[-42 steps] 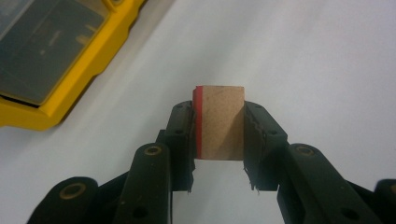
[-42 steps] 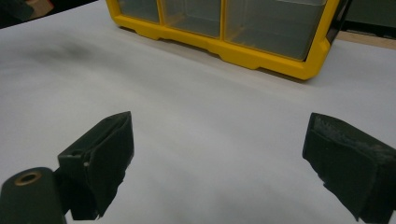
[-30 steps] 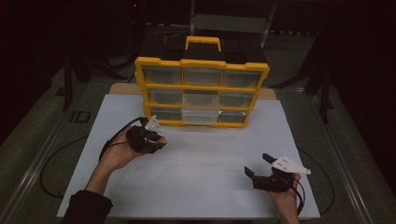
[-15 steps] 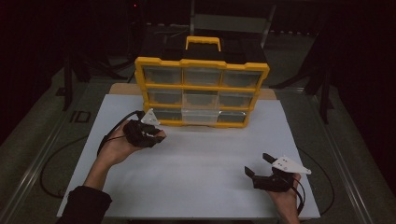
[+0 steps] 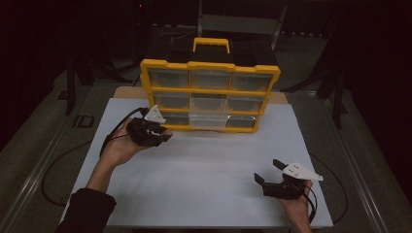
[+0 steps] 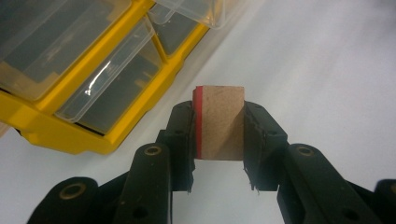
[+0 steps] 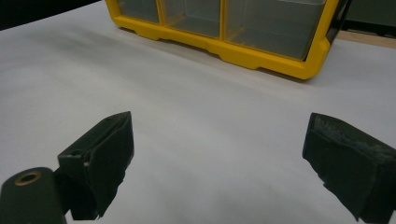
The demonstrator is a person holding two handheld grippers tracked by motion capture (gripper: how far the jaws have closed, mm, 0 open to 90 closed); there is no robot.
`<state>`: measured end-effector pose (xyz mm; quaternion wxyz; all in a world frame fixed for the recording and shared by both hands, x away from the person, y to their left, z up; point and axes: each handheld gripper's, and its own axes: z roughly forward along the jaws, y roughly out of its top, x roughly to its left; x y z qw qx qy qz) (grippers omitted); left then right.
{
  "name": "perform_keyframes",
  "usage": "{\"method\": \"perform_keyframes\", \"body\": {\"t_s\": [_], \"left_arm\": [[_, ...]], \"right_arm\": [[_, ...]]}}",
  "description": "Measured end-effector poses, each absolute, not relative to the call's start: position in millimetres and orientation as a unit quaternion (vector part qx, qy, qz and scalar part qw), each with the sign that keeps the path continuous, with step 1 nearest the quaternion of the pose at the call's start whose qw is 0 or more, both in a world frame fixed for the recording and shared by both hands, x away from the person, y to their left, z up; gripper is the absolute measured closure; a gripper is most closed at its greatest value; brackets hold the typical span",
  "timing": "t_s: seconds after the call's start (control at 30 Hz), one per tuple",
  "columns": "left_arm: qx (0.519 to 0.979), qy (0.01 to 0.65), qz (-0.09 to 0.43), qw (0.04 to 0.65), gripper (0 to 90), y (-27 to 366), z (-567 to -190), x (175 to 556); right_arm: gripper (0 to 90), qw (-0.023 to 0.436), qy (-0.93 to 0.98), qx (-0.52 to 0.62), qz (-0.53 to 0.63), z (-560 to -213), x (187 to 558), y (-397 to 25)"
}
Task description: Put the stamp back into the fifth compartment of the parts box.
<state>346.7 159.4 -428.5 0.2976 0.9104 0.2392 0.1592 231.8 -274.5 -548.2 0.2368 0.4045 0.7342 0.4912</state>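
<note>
Left gripper view: jaws clamp wooden block [image 6: 219,122], prob. red-edged; unseen overhead.

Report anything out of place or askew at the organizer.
On the yellow drawer organizer, the bottom middle drawer juts out past its neighbours, partly pulled open. The rest sit flush. The left gripper holds a wooden block nearby.

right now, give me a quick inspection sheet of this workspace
surface: white tabletop, bare in front of the organizer
job's things: yellow drawer organizer standing at the back, bottom middle drawer pulled out a little; small wooden block with a red edge
clutter: nothing seen
grippers: left gripper shut on the wooden block near the organizer's lower left; right gripper open, holding nothing
cables: black cable trailing from the left gripper
surroundings: dark, little to tell
</note>
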Motion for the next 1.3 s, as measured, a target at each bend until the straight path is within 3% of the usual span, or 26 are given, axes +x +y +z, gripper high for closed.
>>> {"method": "perform_keyframes", "body": {"t_s": [1.3], "left_arm": [[0.910,0.225,0.161,0.308,66.5,141,-384,367]], "right_arm": [[8.9,0.234,0.734,0.403,0.494,-548,232,-275]]}}
